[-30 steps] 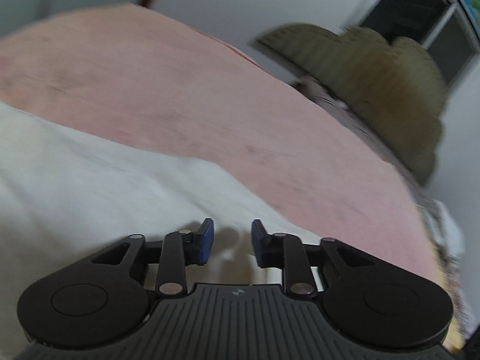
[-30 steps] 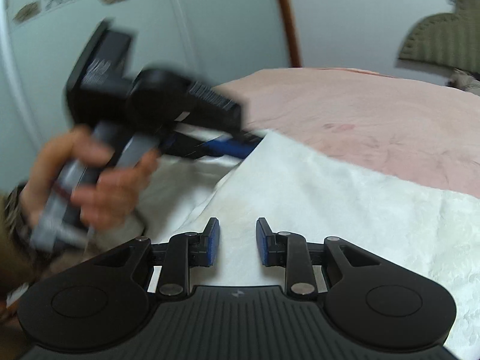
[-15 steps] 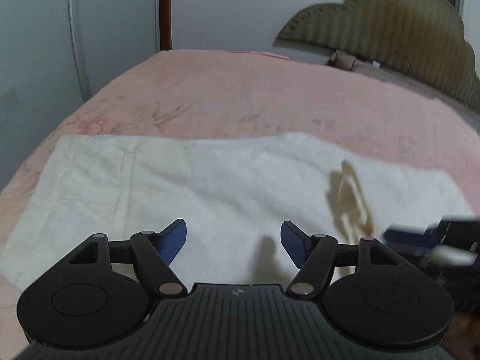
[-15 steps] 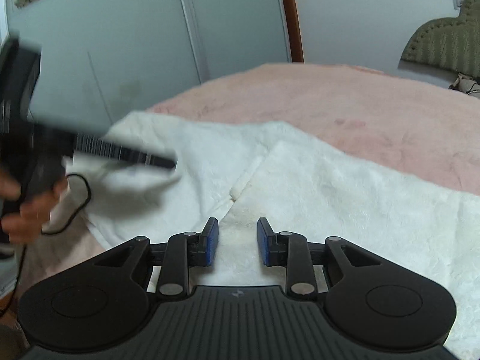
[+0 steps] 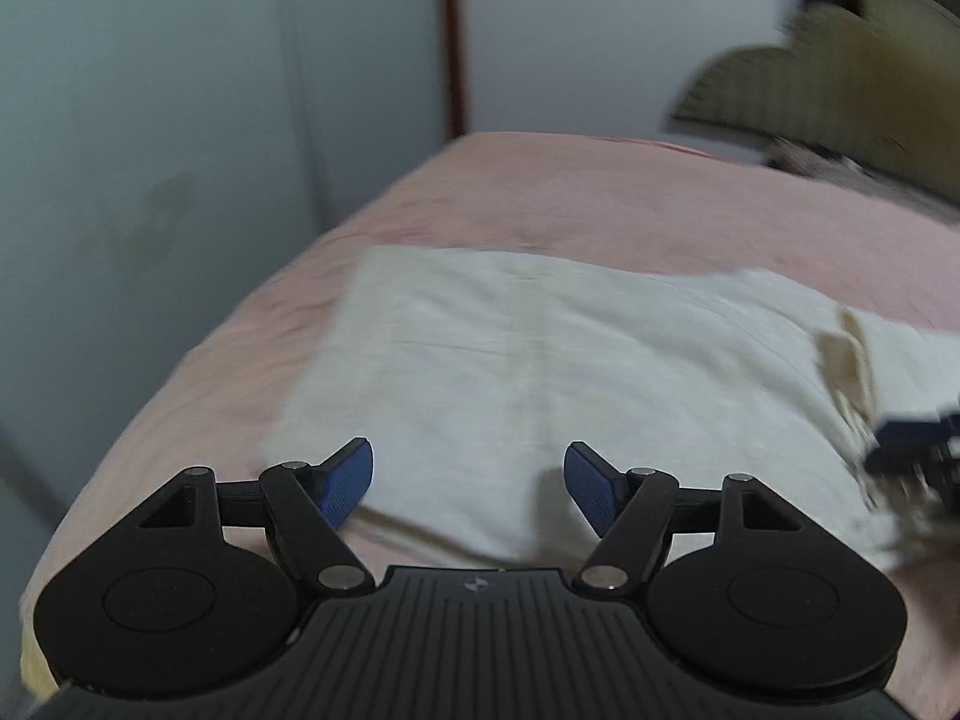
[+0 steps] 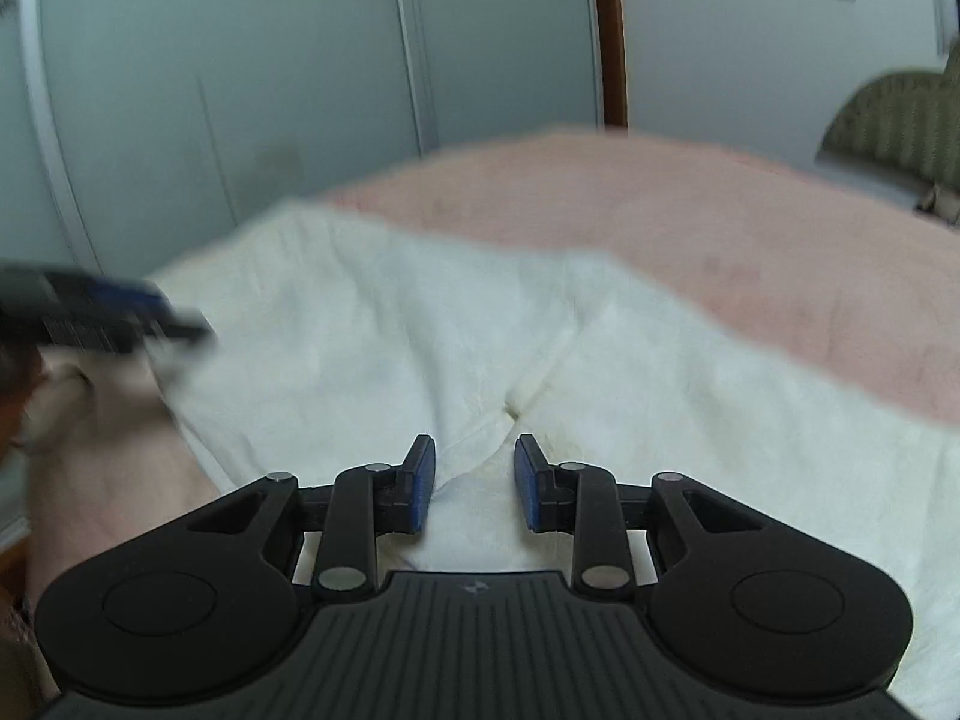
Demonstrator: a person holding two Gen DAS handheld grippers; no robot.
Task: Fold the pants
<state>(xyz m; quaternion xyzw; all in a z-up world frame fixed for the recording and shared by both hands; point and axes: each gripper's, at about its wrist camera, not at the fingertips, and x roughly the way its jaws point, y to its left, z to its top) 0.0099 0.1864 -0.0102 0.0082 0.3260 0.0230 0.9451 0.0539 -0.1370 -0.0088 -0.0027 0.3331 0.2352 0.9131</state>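
Cream pants (image 5: 540,360) lie folded across a pink bed (image 5: 600,198). My left gripper (image 5: 469,480) hangs open and wide over their near left corner, with nothing between its pads. At the right edge of that view, my right gripper (image 5: 912,438) sits blurred beside a raised flap of cloth (image 5: 852,354). In the right wrist view the pants (image 6: 660,390) fill the foreground. A ridge of their cloth runs up into the narrow gap of my right gripper (image 6: 470,480), whose pads look shut on it. The left gripper (image 6: 102,312) is a blur at the far left.
The bed's pink cover (image 6: 750,222) stretches beyond the pants to an olive headboard (image 5: 840,78) at the right. Pale wardrobe doors (image 6: 300,90) stand along the bed's left side. The bed edge falls away at the lower left.
My left gripper has opened wide and swung left along the pants, away from the right gripper. The right gripper has kept its narrow gap and barely shifted.
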